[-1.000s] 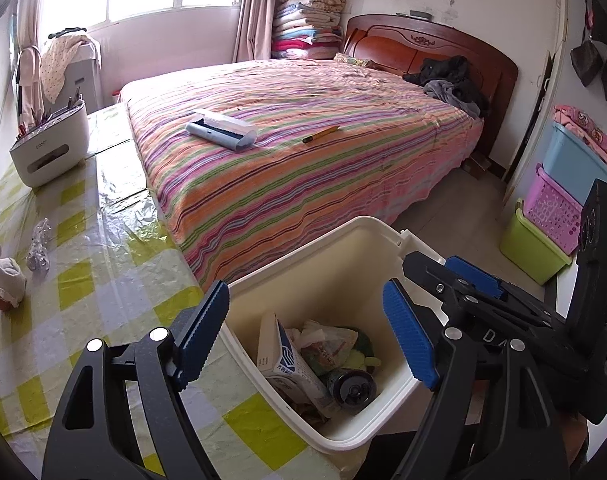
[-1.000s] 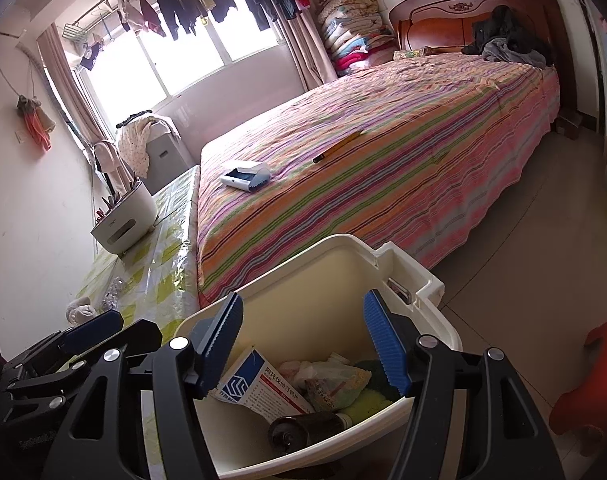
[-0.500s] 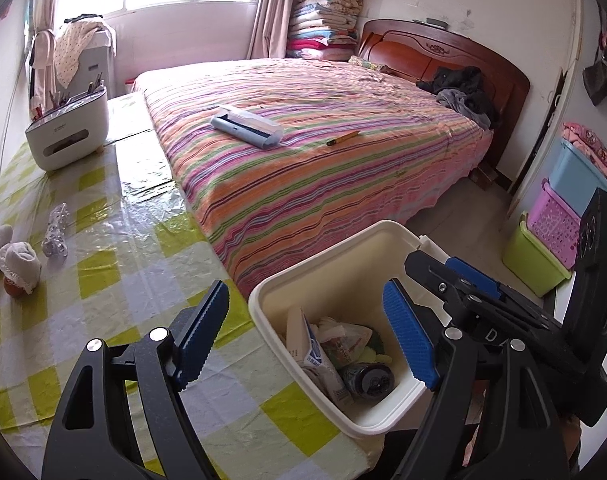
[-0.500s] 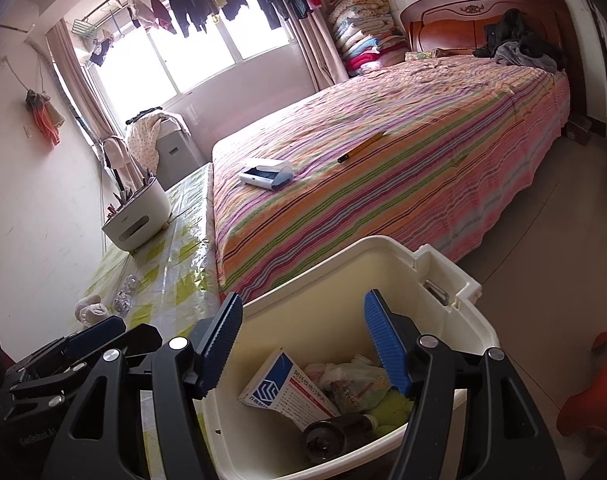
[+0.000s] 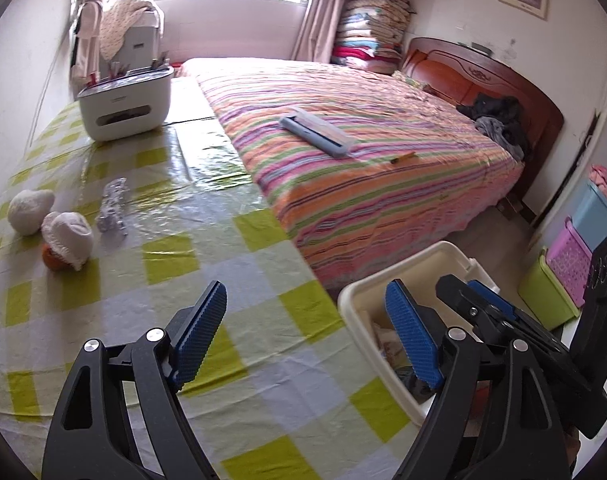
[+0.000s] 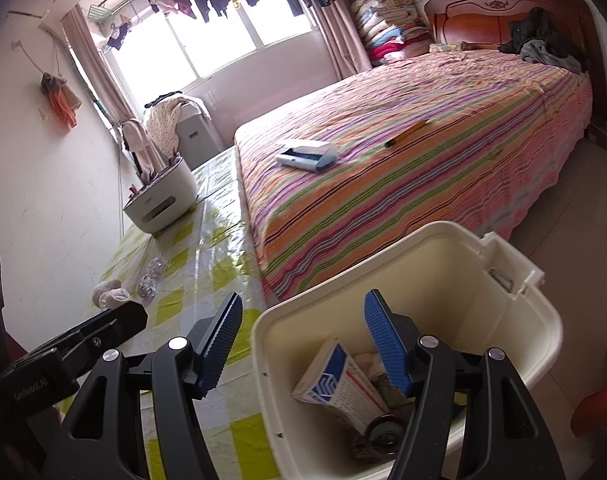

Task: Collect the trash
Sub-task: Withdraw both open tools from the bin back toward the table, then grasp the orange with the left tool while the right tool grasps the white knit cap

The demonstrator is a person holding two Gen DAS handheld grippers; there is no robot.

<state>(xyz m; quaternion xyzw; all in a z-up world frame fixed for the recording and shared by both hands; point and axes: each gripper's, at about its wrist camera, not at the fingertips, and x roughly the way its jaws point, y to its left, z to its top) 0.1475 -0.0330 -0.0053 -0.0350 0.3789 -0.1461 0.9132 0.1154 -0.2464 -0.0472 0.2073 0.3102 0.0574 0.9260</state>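
A cream trash bin [image 6: 443, 272] stands by the table's corner, holding a blue-and-white box [image 6: 335, 380], a dark can [image 6: 385, 434] and wrappers. My right gripper [image 6: 303, 302] is open above the bin's near rim, with nothing between its pads. My left gripper [image 5: 305, 296] hangs over the checked tablecloth [image 5: 223, 260]; its jaws are opening and hold nothing. Far left on the table lie a crumpled clear plastic piece [image 5: 113, 208] and two white foam nets [image 5: 69, 236], one over an orange fruit. The bin [image 5: 443, 246] shows at the lower right in the left wrist view.
A white desk organiser [image 5: 125, 100] stands at the table's far end. The striped bed [image 5: 363, 168] runs along the table and carries a blue-grey case [image 5: 315, 132] and an orange pen [image 5: 403, 158]. Coloured storage bins [image 5: 547, 296] line the right wall. A red stool [image 6: 599, 400] stands beside the bin.
Both grippers have swung left toward the table. In the left wrist view the bin has slid to the lower right and more of the tablecloth shows, with the foam nets closer.
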